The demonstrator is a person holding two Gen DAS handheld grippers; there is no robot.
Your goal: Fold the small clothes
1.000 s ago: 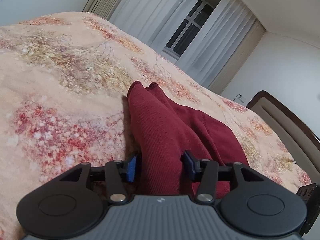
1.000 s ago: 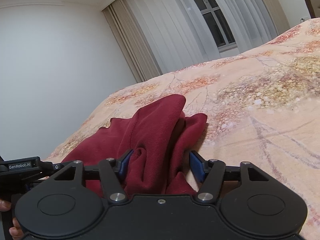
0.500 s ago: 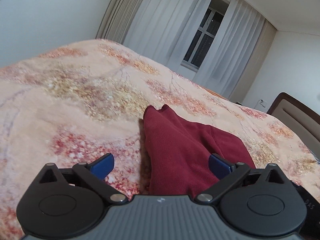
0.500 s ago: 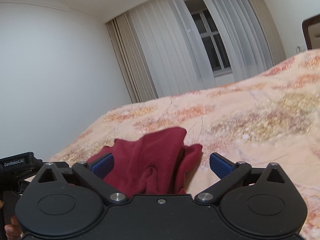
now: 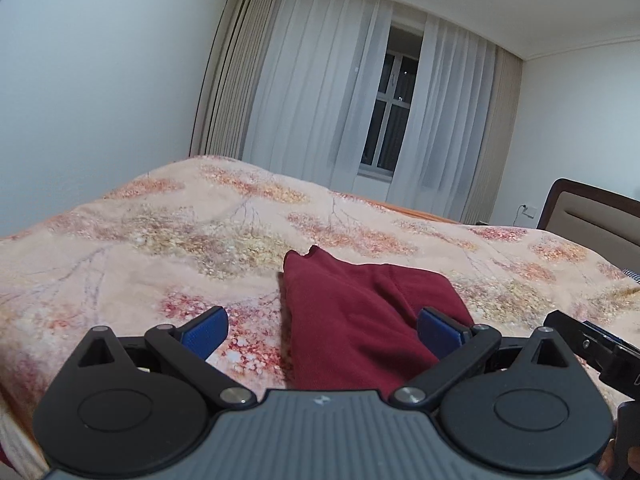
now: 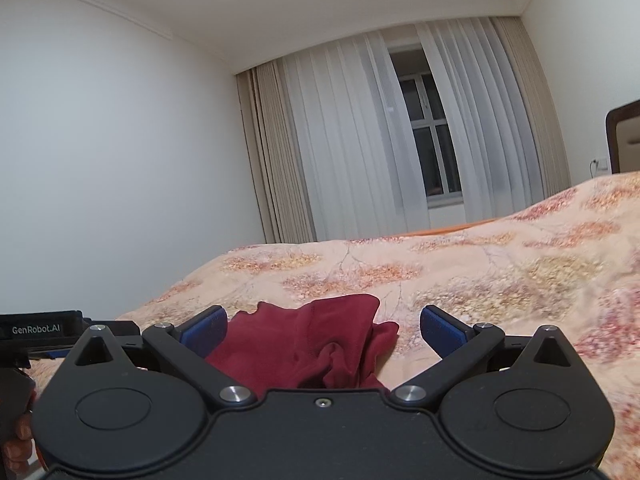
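A dark red garment (image 5: 360, 312) lies folded in a narrow strip on the floral bedspread (image 5: 160, 240). In the left wrist view my left gripper (image 5: 322, 320) is open wide, drawn back above the garment's near end, its blue pads (image 5: 208, 328) clear of the cloth. In the right wrist view the garment (image 6: 312, 344) looks rumpled at its near end. My right gripper (image 6: 324, 324) hangs open above and behind it, nothing between the pads (image 6: 440, 328). Each gripper shows at the edge of the other's view: the right gripper (image 5: 592, 348) and the left gripper (image 6: 36, 330).
The bedspread (image 6: 500, 272) stretches far beyond the garment. A dark headboard (image 5: 592, 212) stands at the right. White curtains (image 5: 320, 112) cover a window on the far wall. A hand (image 6: 16, 444) holds the left gripper's handle.
Both grippers went from closing on the red cloth to wide open and let it go. They drew back and rose, so the garment looks smaller and lower in both views.
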